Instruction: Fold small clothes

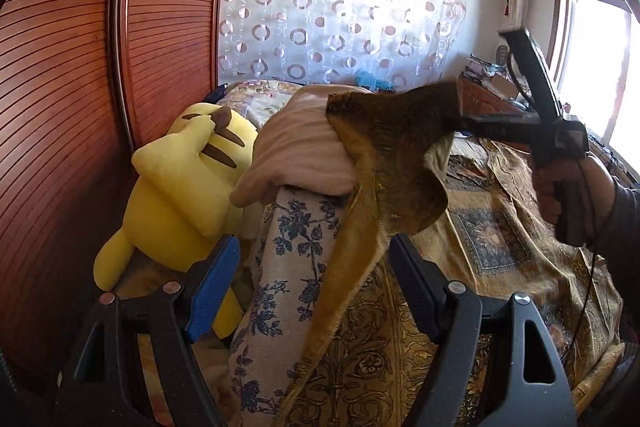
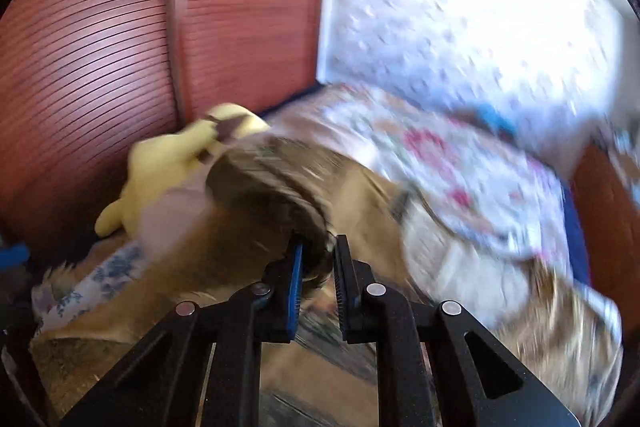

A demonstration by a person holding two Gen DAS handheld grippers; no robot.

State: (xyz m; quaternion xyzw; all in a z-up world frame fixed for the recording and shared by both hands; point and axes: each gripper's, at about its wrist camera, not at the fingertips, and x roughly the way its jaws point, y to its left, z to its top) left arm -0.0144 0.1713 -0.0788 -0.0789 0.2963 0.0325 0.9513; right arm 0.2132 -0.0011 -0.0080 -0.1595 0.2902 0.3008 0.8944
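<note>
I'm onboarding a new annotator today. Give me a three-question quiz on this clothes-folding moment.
1. True or false: the right gripper is clamped on the brown-gold cloth.
2. How do the left gripper's jaws stand?
A. Open, cloth hanging between them
B. Shut on the cloth
C. Shut on the toy
3. Which wrist view is motion-blurred?

Key: 1 true; 2 A; 3 the right wrist view.
</note>
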